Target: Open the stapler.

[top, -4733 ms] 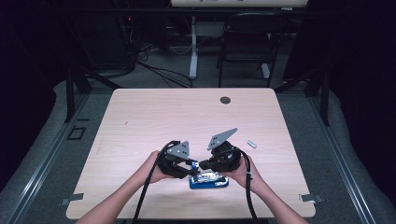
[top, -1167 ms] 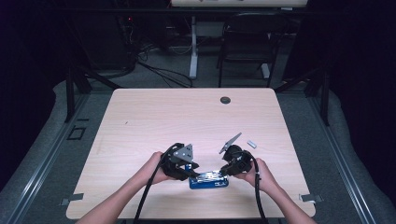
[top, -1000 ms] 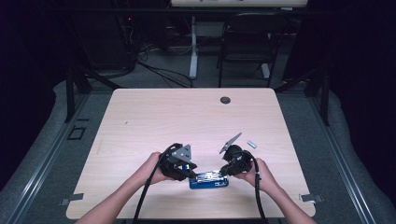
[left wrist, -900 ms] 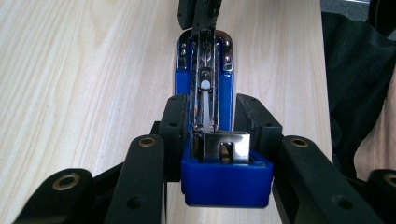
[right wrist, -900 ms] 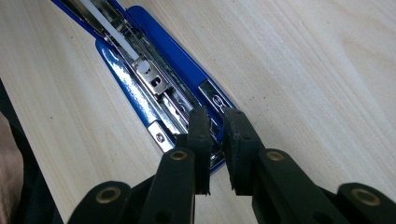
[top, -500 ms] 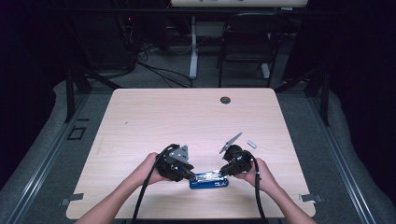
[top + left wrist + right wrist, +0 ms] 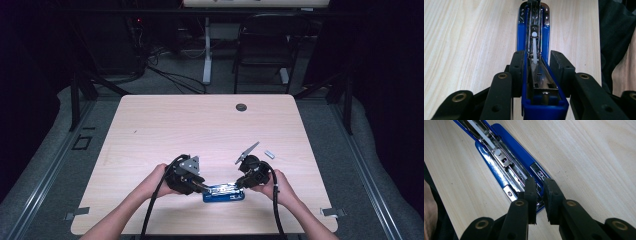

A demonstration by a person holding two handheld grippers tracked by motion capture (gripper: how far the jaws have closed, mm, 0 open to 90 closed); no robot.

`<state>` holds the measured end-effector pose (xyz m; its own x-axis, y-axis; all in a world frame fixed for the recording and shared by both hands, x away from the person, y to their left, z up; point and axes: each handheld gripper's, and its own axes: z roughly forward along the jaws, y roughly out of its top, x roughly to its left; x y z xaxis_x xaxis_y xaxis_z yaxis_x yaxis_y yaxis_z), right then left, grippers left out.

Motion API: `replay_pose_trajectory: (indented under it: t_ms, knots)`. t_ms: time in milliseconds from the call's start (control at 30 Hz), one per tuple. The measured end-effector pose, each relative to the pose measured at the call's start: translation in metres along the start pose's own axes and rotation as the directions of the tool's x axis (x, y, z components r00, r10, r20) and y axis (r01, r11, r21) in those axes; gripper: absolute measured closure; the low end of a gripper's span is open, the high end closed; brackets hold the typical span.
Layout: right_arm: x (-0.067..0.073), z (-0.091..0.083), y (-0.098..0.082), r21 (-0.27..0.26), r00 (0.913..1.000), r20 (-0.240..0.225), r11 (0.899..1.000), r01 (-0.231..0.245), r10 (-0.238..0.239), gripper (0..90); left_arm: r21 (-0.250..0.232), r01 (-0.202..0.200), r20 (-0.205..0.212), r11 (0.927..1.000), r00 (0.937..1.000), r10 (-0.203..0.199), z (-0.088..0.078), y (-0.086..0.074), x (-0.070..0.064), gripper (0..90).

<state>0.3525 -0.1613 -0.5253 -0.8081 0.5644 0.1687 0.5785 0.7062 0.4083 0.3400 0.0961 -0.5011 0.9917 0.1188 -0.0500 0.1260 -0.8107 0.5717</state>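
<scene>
Near the desk's (image 7: 150, 125) front edge lies the opened blue metal stapler (image 7: 223, 192). My left gripper (image 7: 537, 62) clamps its blue base; my right gripper (image 7: 539, 187), nearly pressed together, has swung down from 4.7 s ago onto its front end, ready for reloading.

Both forearms entering from the bottom of the high view, converging toward lower centre. Left gripper (image 7: 200, 186) at lower centre-left, tipped down and rightward, jaws clamped on something. Right gripper (image 7: 241, 184) just right of centre, angled leftward, jaws nearly closed.
</scene>
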Motion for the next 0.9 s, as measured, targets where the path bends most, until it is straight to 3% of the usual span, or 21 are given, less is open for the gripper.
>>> replay_pose_trajectory:
  t_ms: [900]
  knots:
    - [-0.001, 0.001, 0.000, 0.006, 1.0000, 0.002, 1.000, -0.002, 0.002, 81.9, 0.025, 0.026, 0.009, 0.9993, 0.9996, -0.027, 0.003, -0.013, 0.002, 65.7]
